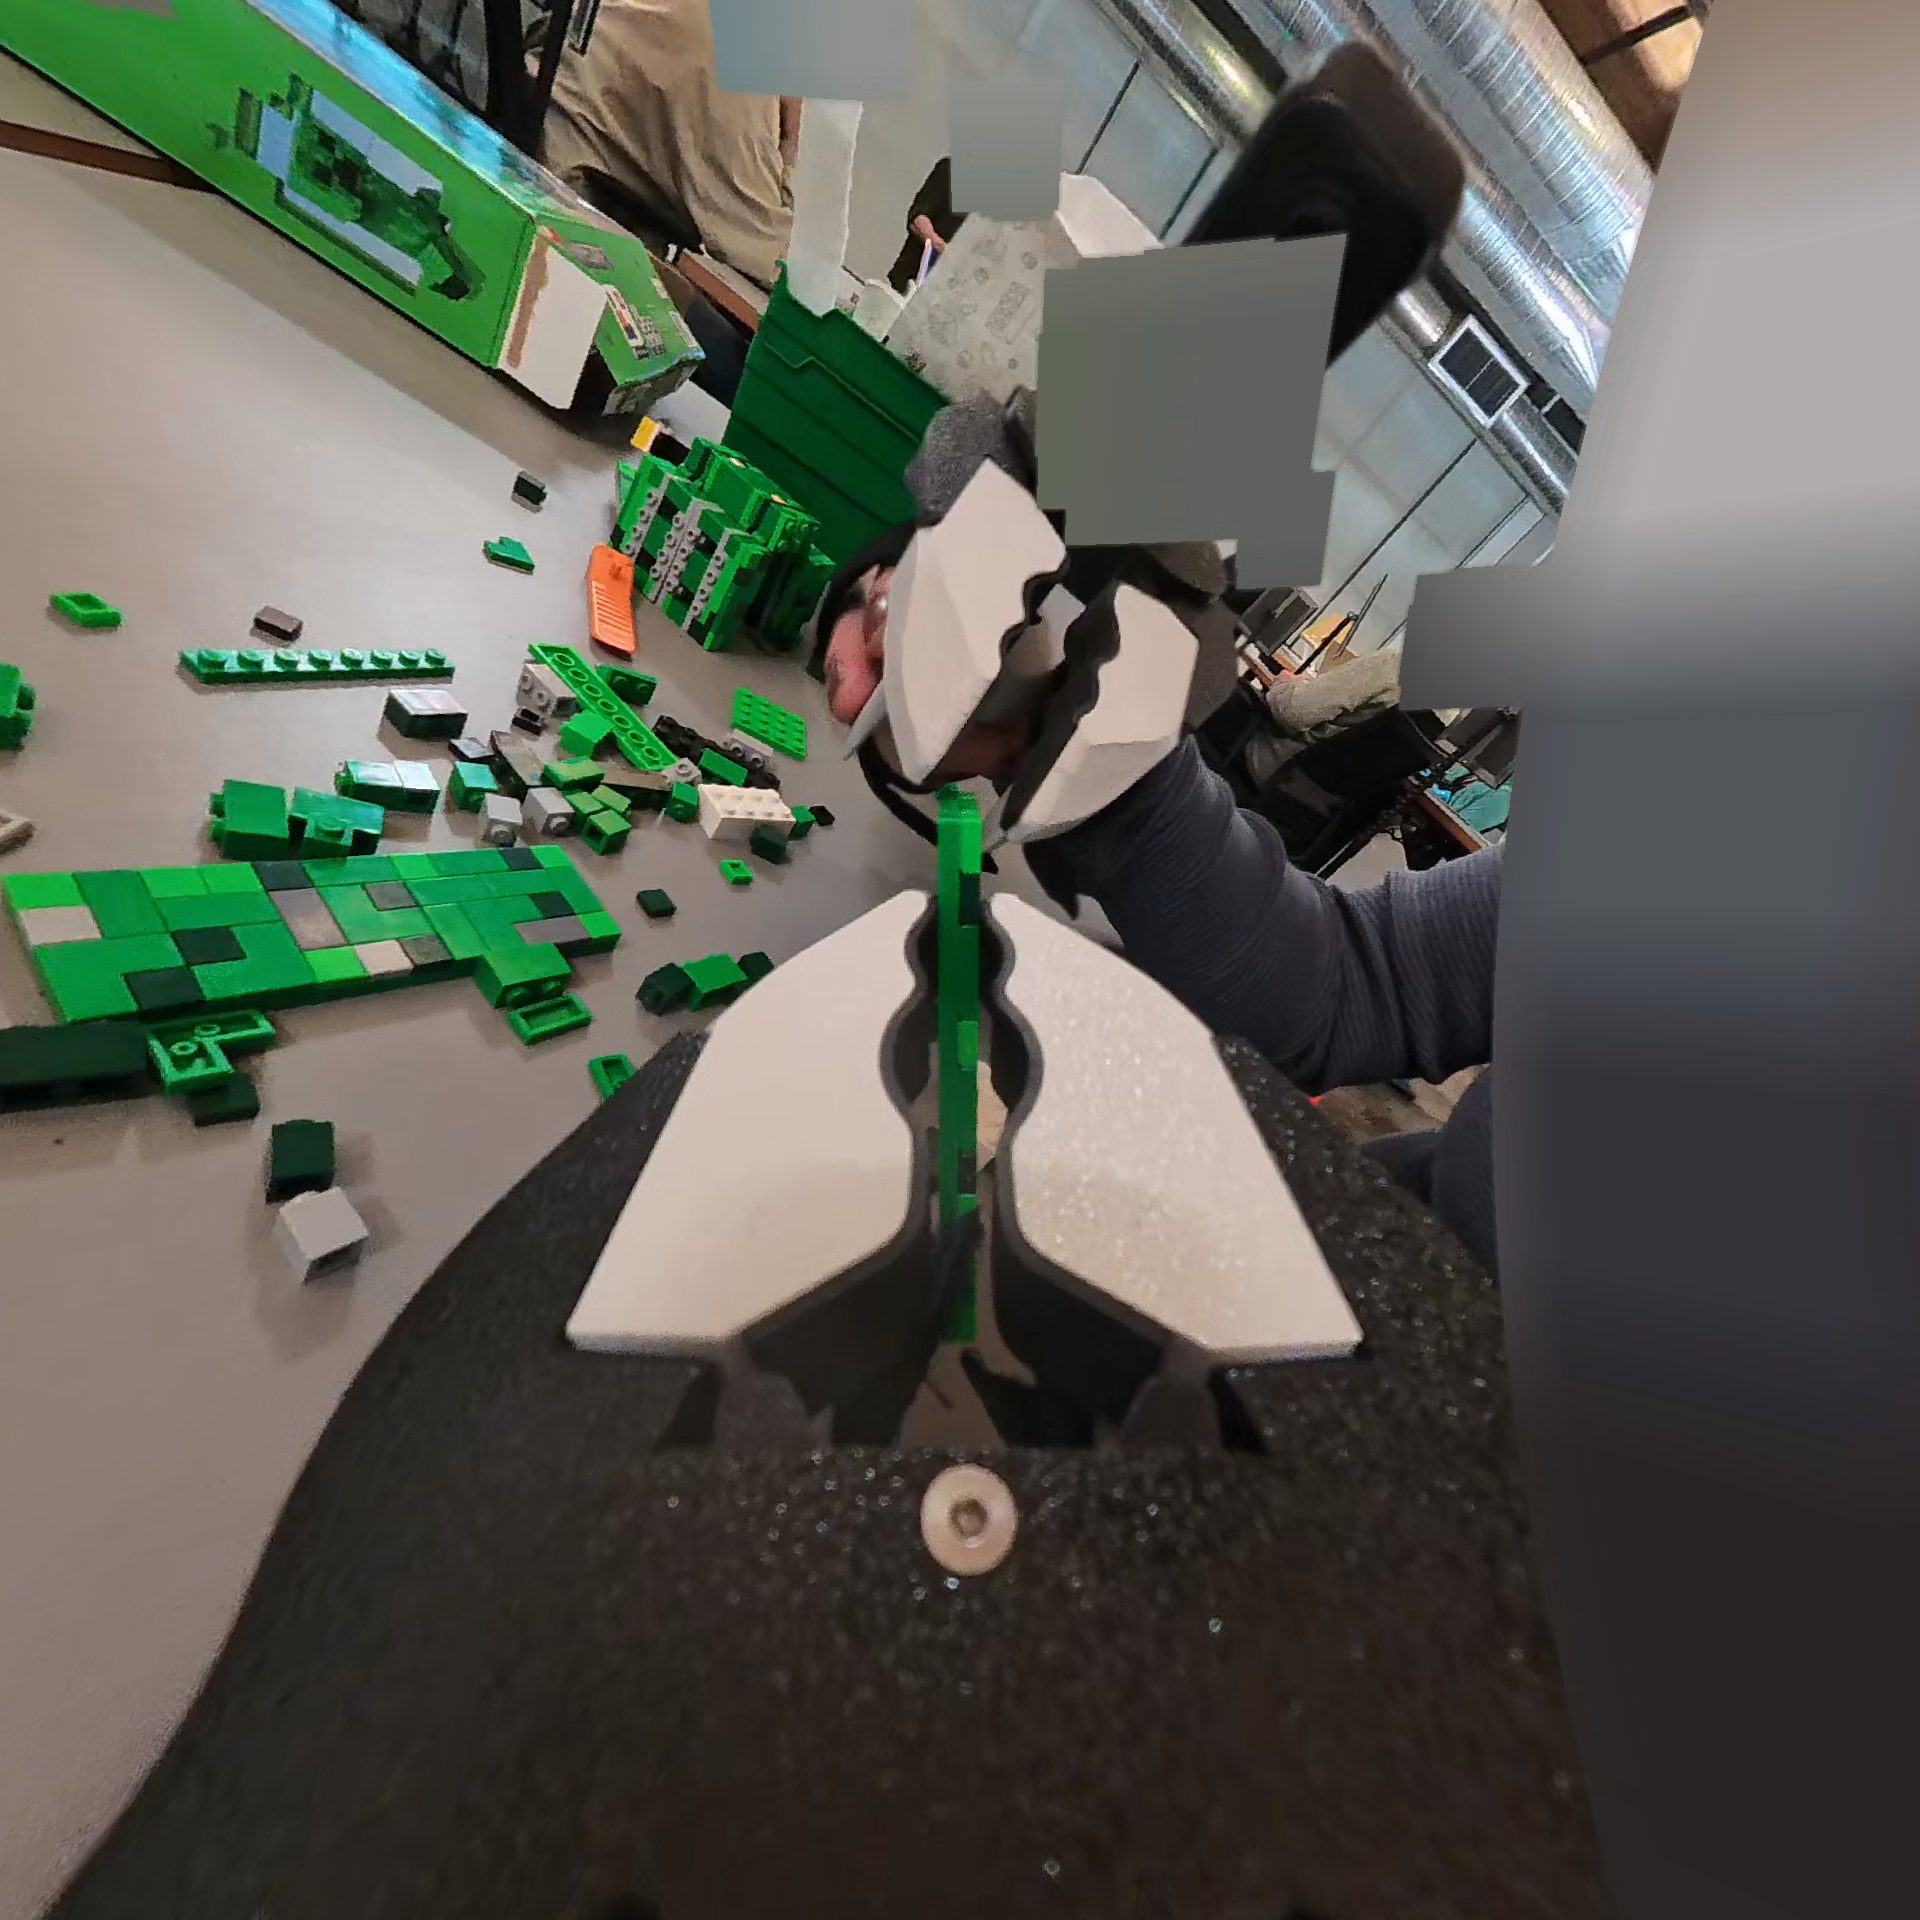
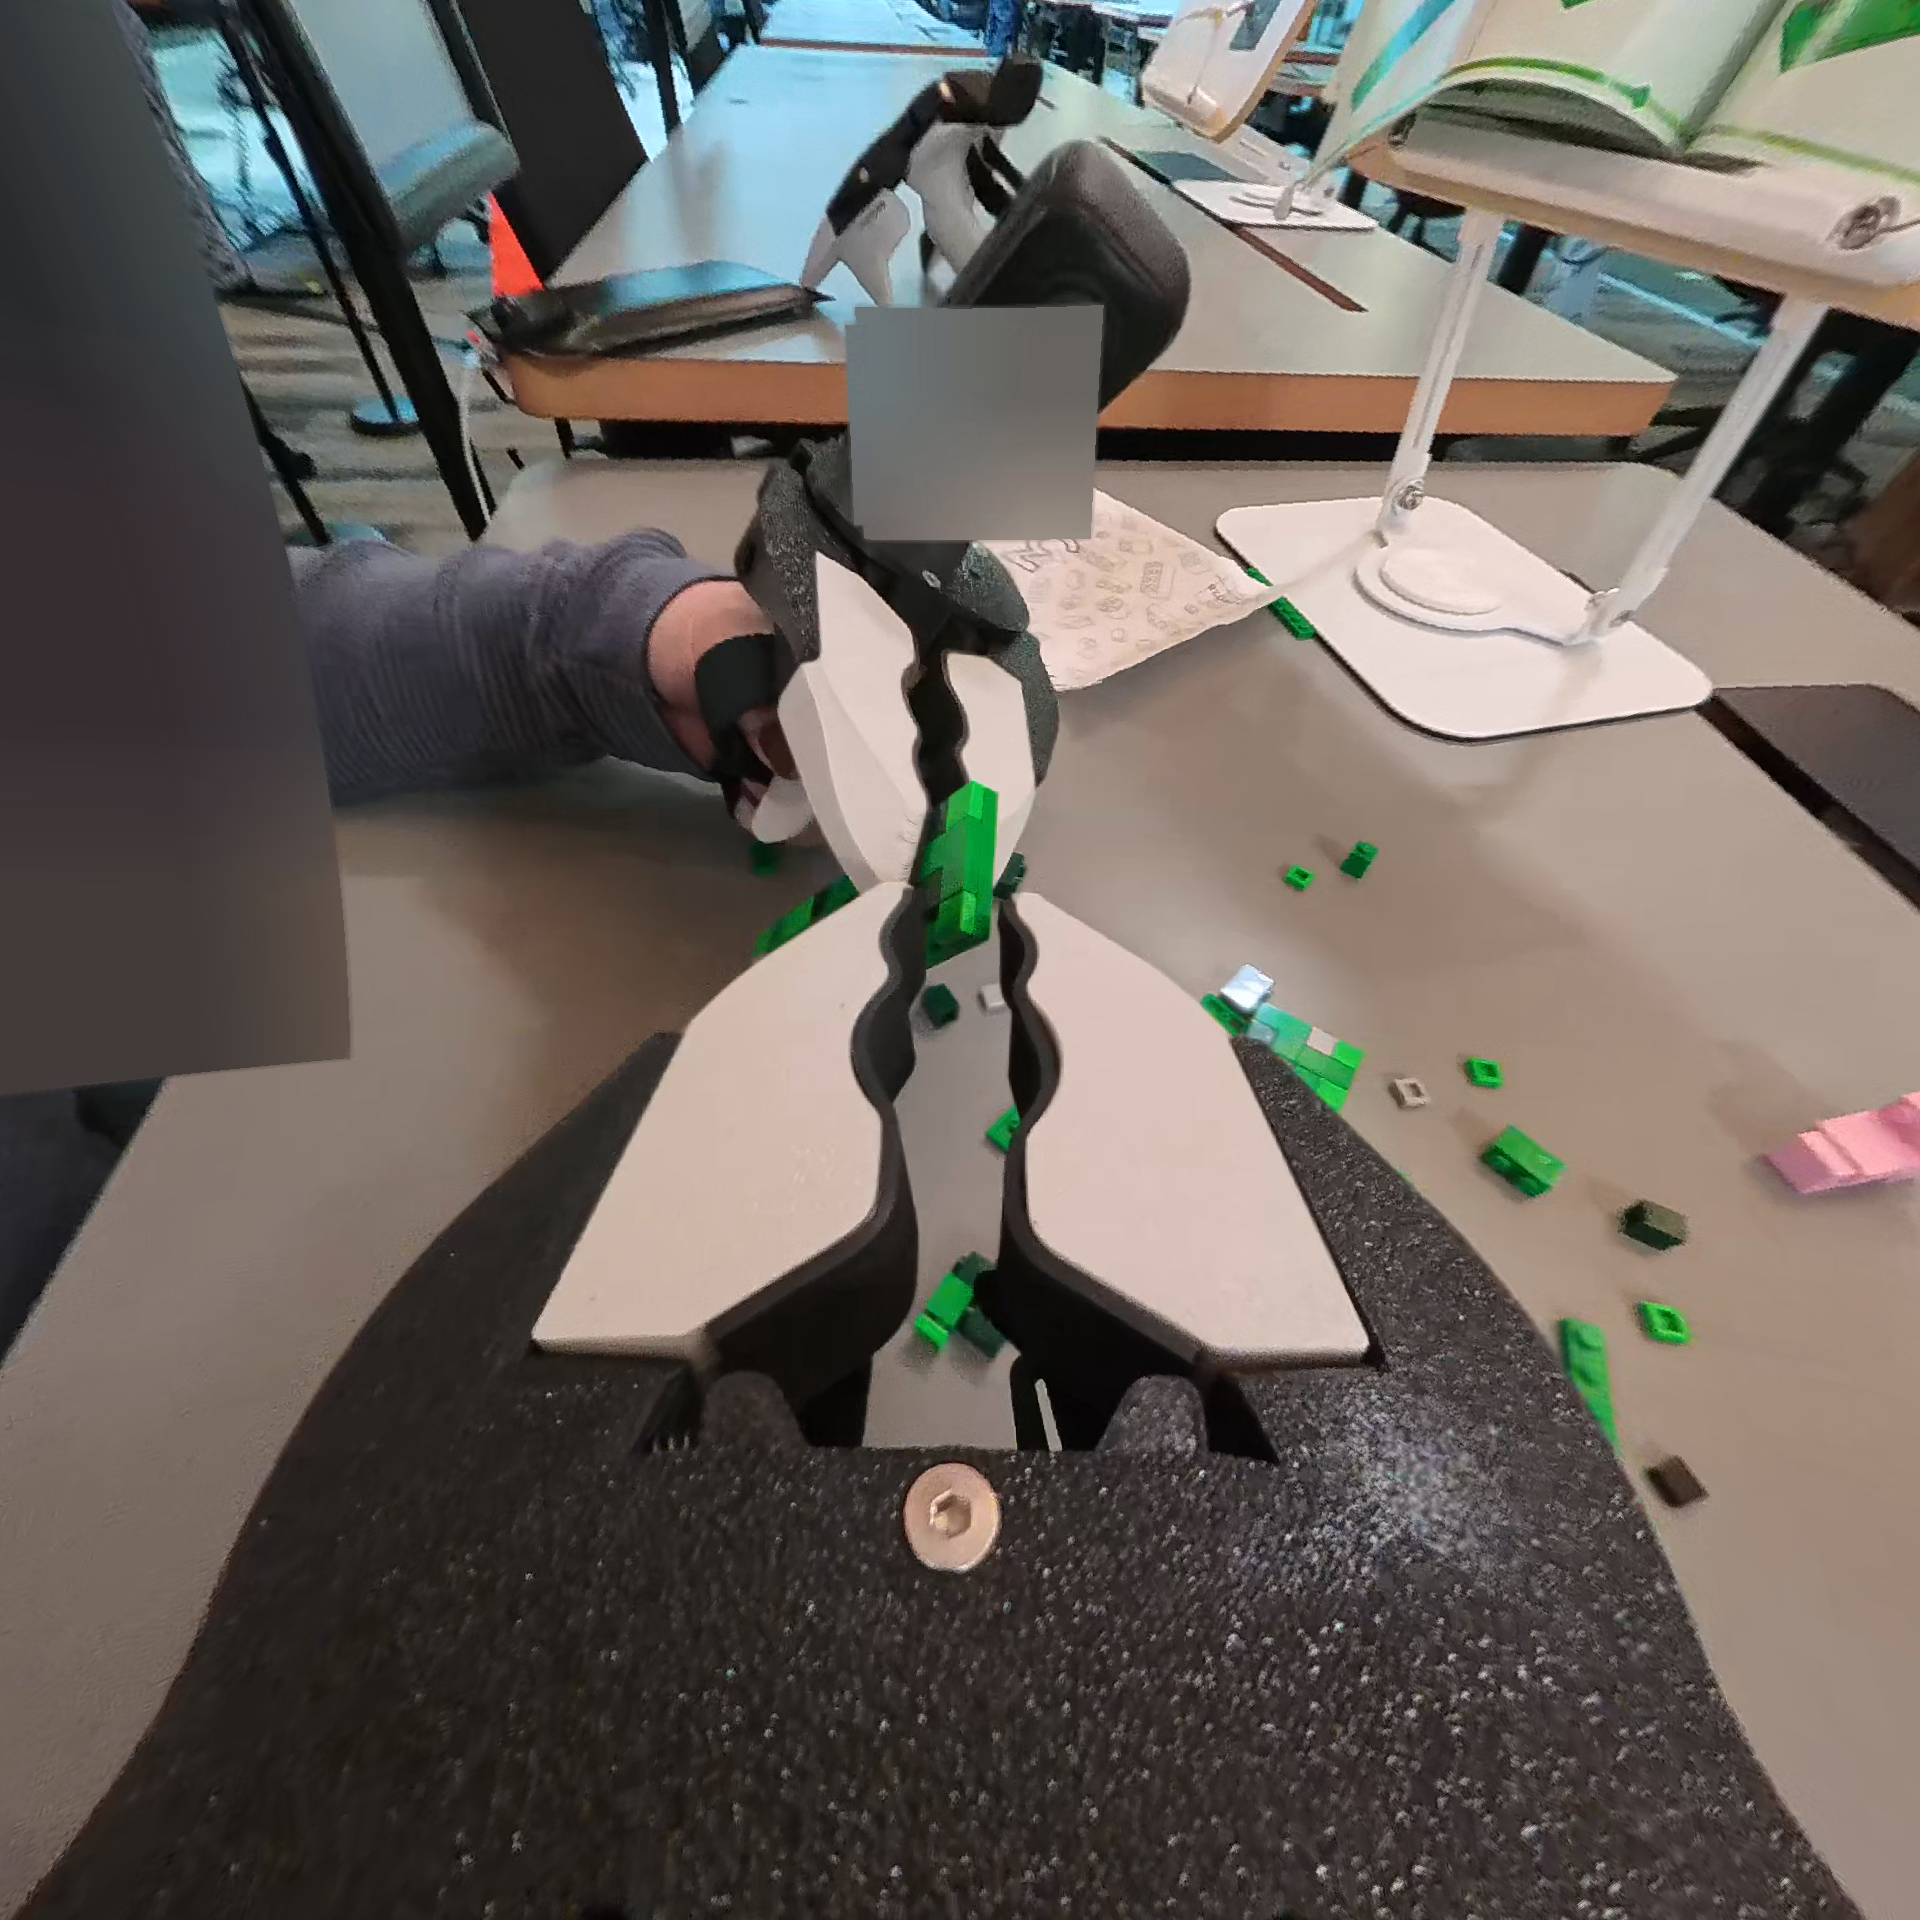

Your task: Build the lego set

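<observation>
A: What is the left tool (image 1: 958, 925) doing?
B: It is clenched on a thin green lego plate assembly (image 1: 958, 997), held edge-on above the grey tabletop (image 1: 208, 447).
A: And the right tool (image 2: 958, 925)?
B: Its fingers stand apart with the far end of that assembly at their tips; whether they pinch it I cannot tell.
A: Further out?
B: To the left lie a flat green mosaic lego panel (image 1: 291, 925) and loose green bricks (image 1: 582, 769); farther off, a green cardboard box (image 1: 364, 197).
</observation>
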`<action>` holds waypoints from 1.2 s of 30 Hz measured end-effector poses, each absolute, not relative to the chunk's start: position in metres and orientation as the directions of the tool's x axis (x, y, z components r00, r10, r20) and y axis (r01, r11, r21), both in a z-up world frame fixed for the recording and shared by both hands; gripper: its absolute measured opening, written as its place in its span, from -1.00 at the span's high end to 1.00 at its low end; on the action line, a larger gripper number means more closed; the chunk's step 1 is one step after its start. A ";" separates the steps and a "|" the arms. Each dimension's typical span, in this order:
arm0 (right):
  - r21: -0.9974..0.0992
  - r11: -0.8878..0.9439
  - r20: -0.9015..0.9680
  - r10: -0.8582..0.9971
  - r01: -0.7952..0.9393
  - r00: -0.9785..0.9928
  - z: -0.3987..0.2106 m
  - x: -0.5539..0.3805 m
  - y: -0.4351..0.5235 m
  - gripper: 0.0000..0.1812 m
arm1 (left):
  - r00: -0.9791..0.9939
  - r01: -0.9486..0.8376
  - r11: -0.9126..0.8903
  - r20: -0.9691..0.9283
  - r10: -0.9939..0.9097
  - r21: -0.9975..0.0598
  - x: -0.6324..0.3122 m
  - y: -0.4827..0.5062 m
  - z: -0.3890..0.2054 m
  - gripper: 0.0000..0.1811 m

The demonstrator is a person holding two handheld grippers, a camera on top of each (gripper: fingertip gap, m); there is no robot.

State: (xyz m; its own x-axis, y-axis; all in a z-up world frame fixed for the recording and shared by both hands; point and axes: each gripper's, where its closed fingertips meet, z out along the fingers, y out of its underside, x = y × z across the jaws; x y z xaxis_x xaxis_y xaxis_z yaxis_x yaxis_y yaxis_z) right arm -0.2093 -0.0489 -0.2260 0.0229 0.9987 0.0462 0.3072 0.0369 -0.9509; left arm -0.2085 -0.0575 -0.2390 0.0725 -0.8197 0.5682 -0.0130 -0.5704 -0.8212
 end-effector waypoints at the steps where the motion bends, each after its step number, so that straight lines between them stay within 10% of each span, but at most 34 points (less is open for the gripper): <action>1: -0.944 0.066 0.081 0.996 0.323 0.032 -0.227 -0.210 -0.048 0.86 | 0.077 -0.008 -0.582 0.580 -0.811 -0.813 -0.209 -0.056 -0.240 0.94; 12: -0.779 0.347 0.461 0.882 0.522 0.101 -0.241 -0.217 -0.036 0.90 | 0.117 0.015 -0.701 0.697 -0.707 -0.713 -0.213 -0.047 -0.249 0.94; 32: -0.960 -0.110 -0.128 0.990 0.259 -0.056 -0.227 -0.211 -0.058 0.91 | 0.016 -0.029 -0.581 0.581 -0.814 -0.813 -0.206 -0.066 -0.237 0.94; 36: -0.976 -0.132 -0.130 0.991 0.171 0.021 -0.215 -0.209 -0.043 0.92 | -0.023 0.025 -0.648 0.647 -0.762 -0.762 -0.209 -0.061 -0.231 0.64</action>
State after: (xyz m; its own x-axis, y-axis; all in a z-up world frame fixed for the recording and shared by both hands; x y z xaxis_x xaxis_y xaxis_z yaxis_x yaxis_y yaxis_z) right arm -0.2086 -0.0432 -0.2154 0.0212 0.9913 -0.1299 0.1713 -0.1316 -0.9764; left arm -0.2088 -0.0607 -0.2310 -0.0233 -0.7621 0.6471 0.0245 -0.6475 -0.7617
